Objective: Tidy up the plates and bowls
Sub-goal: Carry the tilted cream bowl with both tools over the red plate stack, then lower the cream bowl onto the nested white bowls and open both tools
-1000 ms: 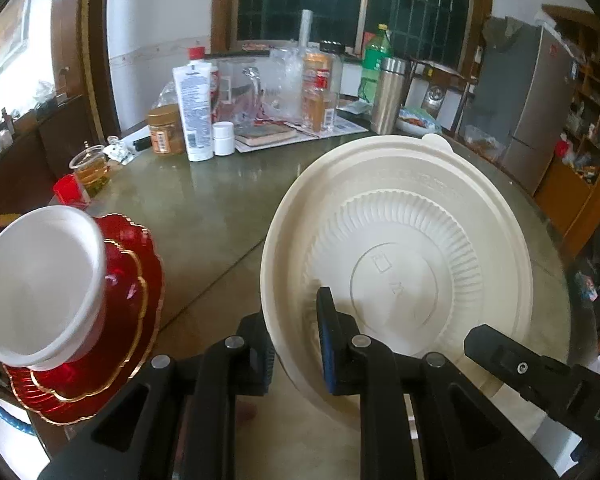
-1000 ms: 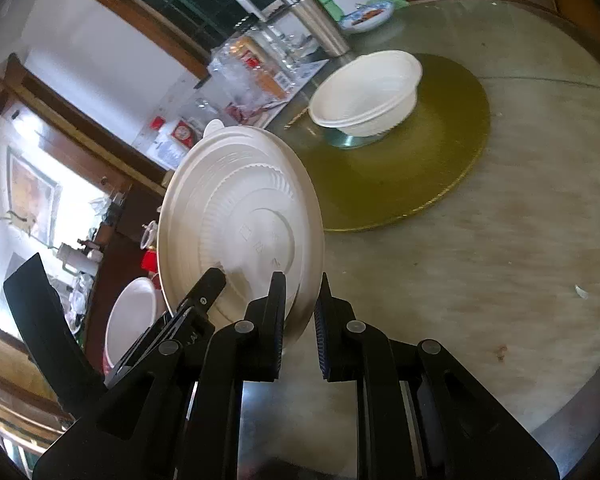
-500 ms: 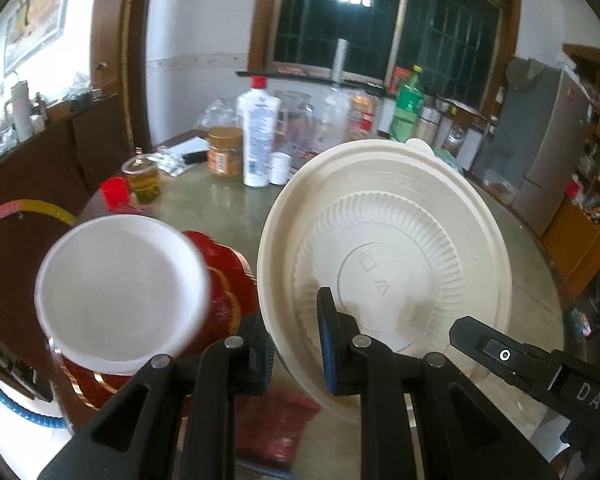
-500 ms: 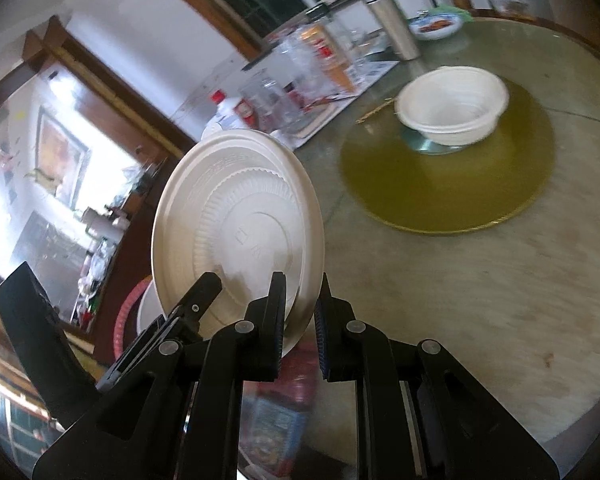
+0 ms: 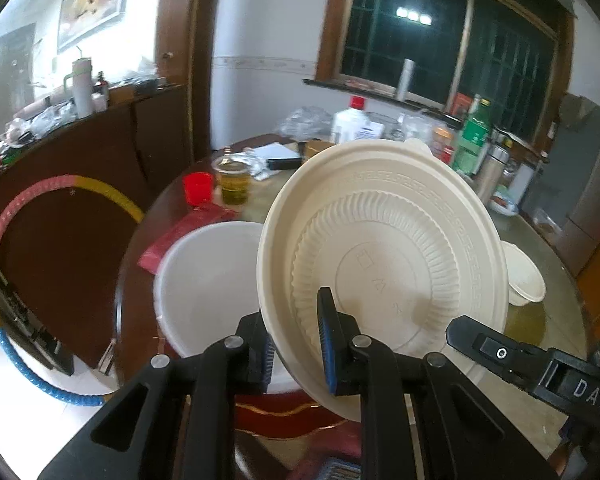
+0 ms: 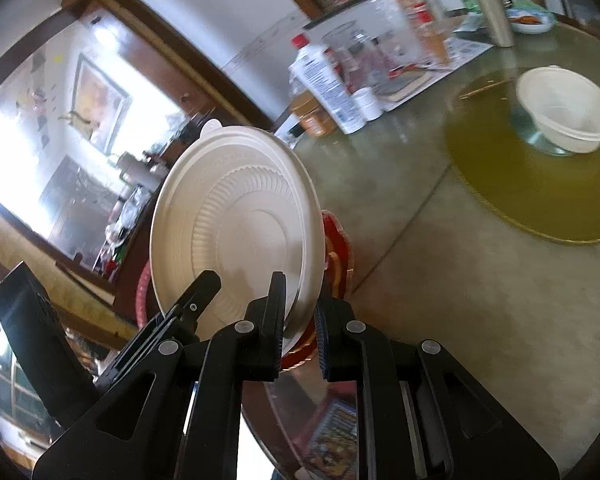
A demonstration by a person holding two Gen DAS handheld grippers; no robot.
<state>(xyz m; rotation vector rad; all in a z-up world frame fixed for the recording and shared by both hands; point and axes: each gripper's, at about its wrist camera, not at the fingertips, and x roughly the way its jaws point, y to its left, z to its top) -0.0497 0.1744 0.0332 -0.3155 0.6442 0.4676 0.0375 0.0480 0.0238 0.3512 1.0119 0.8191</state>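
Moved since a second ago: your two grippers have carried the cream plate (image 5: 384, 256) from over the bare table to the table's near edge, so the white bowl (image 5: 208, 280) on the red plate (image 5: 284, 410) now fills the lower middle of the left view rather than its left edge.
Meaning for the task: you seem to be bringing the plate to the bowl stack; I judge the setting-down not yet done.
Left gripper (image 5: 294, 344): closed to a narrow gap on the plate's lower rim, one blue pad in front and one behind.
Right gripper (image 6: 300, 316): its fingers straddle the same plate's edge at lower centre; they look slightly parted, and you cannot tell whether the pads bite.
Plate: held nearly upright, underside towards the left camera, off the table.
Left view only: the white bowl's open mouth, just left of the plate.
Right view only: the second bowl (image 6: 566, 110) in full on the round yellow-green mat (image 6: 520, 200), upper right, well apart; the left view shows only its edge.
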